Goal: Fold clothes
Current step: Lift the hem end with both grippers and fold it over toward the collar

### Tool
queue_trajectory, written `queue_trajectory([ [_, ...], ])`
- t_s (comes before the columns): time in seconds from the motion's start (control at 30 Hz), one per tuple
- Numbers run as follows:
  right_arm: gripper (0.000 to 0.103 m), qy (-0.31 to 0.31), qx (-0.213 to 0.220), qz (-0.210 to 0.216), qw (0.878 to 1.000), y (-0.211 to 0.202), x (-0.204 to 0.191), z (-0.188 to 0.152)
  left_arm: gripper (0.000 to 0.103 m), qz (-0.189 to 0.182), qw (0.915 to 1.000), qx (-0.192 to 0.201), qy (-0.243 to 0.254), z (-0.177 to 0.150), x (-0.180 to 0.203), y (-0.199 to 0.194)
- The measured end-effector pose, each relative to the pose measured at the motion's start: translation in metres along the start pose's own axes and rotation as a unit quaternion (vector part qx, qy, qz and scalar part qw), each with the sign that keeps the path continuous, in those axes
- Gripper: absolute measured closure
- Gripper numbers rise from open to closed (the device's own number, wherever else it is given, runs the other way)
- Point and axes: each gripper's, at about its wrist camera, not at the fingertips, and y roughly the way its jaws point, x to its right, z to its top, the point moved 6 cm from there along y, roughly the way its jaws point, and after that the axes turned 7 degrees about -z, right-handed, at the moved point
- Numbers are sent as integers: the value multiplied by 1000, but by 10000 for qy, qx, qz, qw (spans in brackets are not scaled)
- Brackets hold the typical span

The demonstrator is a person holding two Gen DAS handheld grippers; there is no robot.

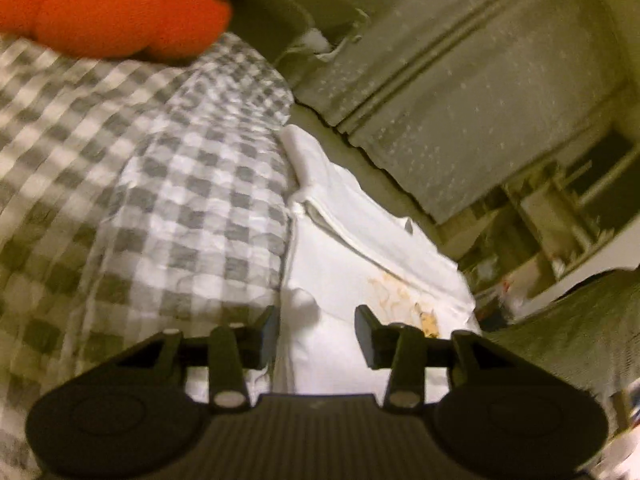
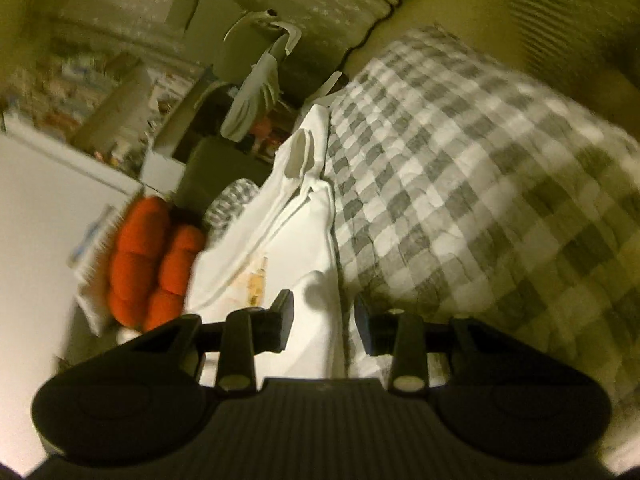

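My left tool hangs with its jaws spread and nothing pinched, the white garment lying just below on the bed beside the checked duvet. My right tool is spread too, empty, over the same white garment where it meets the checked duvet. An orange cushion sits off to one side. To do this step well, I reckon I should pick matching edges with both tools, pinch only one layer, and keep the cloth taut so the fold lands straight.
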Motion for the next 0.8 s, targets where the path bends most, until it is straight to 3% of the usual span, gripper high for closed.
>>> queue_trajectory([
  [0.1,68,-526,170,-319,9980,9,-13,-5,83,229,9990,105,356,-3,7,5],
  [0.2,81,-1172,387,-700,9899,17,-25,-13,96,363,9970,251,635,-6,12,5],
  [0.3,90,-1852,645,-1081,9746,22,-36,-22,96,429,9940,444,908,-9,18,-1],
  [0.43,95,-2554,1034,-1392,9512,20,-47,-35,97,415,9903,664,1149,-11,28,-8],
  [0.8,96,-3178,1752,-1558,9187,12,-73,-33,97,551,9810,1125,1478,-7,48,-15],
])
